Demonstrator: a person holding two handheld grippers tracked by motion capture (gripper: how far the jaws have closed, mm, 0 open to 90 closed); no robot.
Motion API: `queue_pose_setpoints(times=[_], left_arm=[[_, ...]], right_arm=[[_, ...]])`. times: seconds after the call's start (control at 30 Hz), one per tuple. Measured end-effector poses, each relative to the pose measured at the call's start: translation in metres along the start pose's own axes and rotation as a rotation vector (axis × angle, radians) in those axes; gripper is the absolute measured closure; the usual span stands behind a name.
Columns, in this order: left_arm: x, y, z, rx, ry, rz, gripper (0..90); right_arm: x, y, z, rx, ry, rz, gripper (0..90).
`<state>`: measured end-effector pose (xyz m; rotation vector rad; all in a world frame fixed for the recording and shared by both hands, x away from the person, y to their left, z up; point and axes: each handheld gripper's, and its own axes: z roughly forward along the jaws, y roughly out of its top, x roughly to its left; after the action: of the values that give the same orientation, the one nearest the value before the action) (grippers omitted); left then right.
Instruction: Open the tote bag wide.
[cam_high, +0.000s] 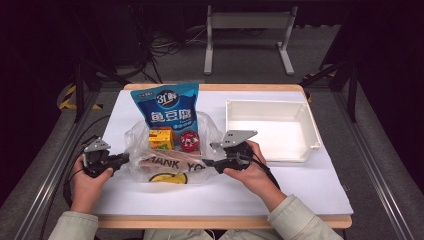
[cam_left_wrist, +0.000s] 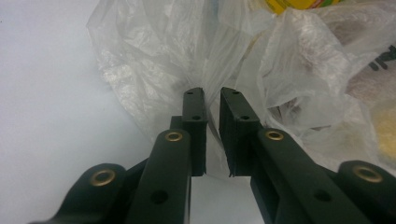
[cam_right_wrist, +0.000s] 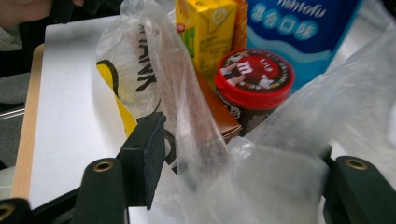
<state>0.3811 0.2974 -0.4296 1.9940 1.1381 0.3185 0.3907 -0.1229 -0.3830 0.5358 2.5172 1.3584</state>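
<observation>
Both pairs of fingers work the mouth of a clear plastic bag (cam_high: 165, 160). On my left gripper (cam_high: 121, 159), the pads (cam_left_wrist: 196, 121) stand a narrow slot apart with a fold of the bag's film running between them; I judge them loosened rather than pinching, the film hanging in the gap. On my right gripper (cam_high: 209, 162), the jaws stand wide: one pad (cam_right_wrist: 144, 156) is clear of the film, while the other is hidden behind a bunched flap that drapes across the opening, so this gripper holds nothing firmly.

Bag position: it lies on the white table cover (cam_high: 310, 185) between my two hands, printed side up, its mouth turned toward the goods. Inside or at the mouth sit a yellow juice carton (cam_high: 161, 138), a red-lidded candy tub (cam_high: 188, 140) and a brown box (cam_right_wrist: 217, 112); a blue snack packet (cam_high: 166, 107) stands behind them. A white tray (cam_high: 270, 131) waits on the right, apart from the bag.

Working note: the step appears to be spreading the mouth so the goods can come out. To do it well, I should retake each rim on a single layer of film, close squarely, then draw my hands apart and slightly upward, slowly, so the thin film neither tears nor drags the carton and tub over.
</observation>
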Motion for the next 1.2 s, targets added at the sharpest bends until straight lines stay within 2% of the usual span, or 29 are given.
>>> queue_pose_setpoints(times=[0.1, 0.17, 0.2, 0.27, 0.37, 0.47, 0.53, 0.67, 0.73, 0.83, 0.9, 0.97, 1.03, 1.07, 1.13, 1.2], left_arm=[[-0.001, -0.001, -0.007, -0.024, 0.005, -0.009, 70.3], [0.000, -0.003, -0.011, -0.061, 0.004, -0.017, 63.2], [0.001, -0.005, -0.014, -0.079, -0.009, -0.034, 60.6], [0.000, -0.007, -0.019, -0.097, -0.006, -0.046, 54.1], [-0.002, -0.009, -0.028, -0.144, -0.018, -0.047, 50.9], [-0.005, -0.009, -0.034, -0.168, -0.025, -0.036, 47.2], [-0.009, -0.009, -0.039, -0.182, -0.034, -0.024, 46.7], [-0.016, -0.005, -0.043, -0.199, -0.096, 0.004, 43.6], [-0.022, -0.001, -0.042, -0.198, -0.125, 0.038, 40.5], [-0.027, 0.004, -0.034, -0.153, -0.123, 0.076, 36.0], [-0.030, 0.008, -0.026, -0.122, -0.098, 0.100, 35.6], [-0.029, 0.011, -0.020, -0.113, -0.102, 0.094, 35.2], [-0.027, 0.012, -0.016, -0.111, -0.108, 0.085, 38.4], [-0.026, 0.013, -0.014, -0.108, -0.110, 0.079, 42.5], [-0.025, 0.012, -0.012, -0.100, -0.105, 0.071, 56.8], [-0.024, 0.012, -0.013, -0.094, -0.098, 0.082, 67.9]], right_arm=[[0.000, -0.002, 0.008, 0.019, 0.027, 0.010, 39.1], [0.001, -0.004, 0.013, 0.033, 0.033, 0.006, 38.6], [0.001, -0.004, 0.014, 0.038, 0.036, 0.005, 38.5], [0.001, -0.005, 0.018, 0.050, 0.039, 0.002, 38.4], [0.002, -0.007, 0.022, 0.060, 0.043, 0.002, 38.5], [0.002, -0.009, 0.026, 0.076, 0.047, 0.002, 39.3], [0.002, -0.009, 0.028, 0.097, 0.052, -0.015, 42.9], [0.004, -0.010, 0.030, 0.114, 0.058, -0.027, 48.8], [0.004, -0.010, 0.030, 0.123, 0.057, -0.033, 50.6], [0.004, -0.011, 0.031, 0.126, 0.060, -0.030, 50.8], [0.004, -0.010, 0.031, 0.125, 0.061, -0.029, 50.8], [0.004, -0.010, 0.031, 0.126, 0.060, -0.034, 50.8], [0.004, -0.011, 0.031, 0.126, 0.062, -0.029, 50.8], [0.004, -0.011, 0.031, 0.127, 0.062, -0.029, 50.9], [0.004, -0.011, 0.031, 0.127, 0.064, -0.029, 51.9], [0.004, -0.011, 0.031, 0.129, 0.067, -0.029, 53.1]])
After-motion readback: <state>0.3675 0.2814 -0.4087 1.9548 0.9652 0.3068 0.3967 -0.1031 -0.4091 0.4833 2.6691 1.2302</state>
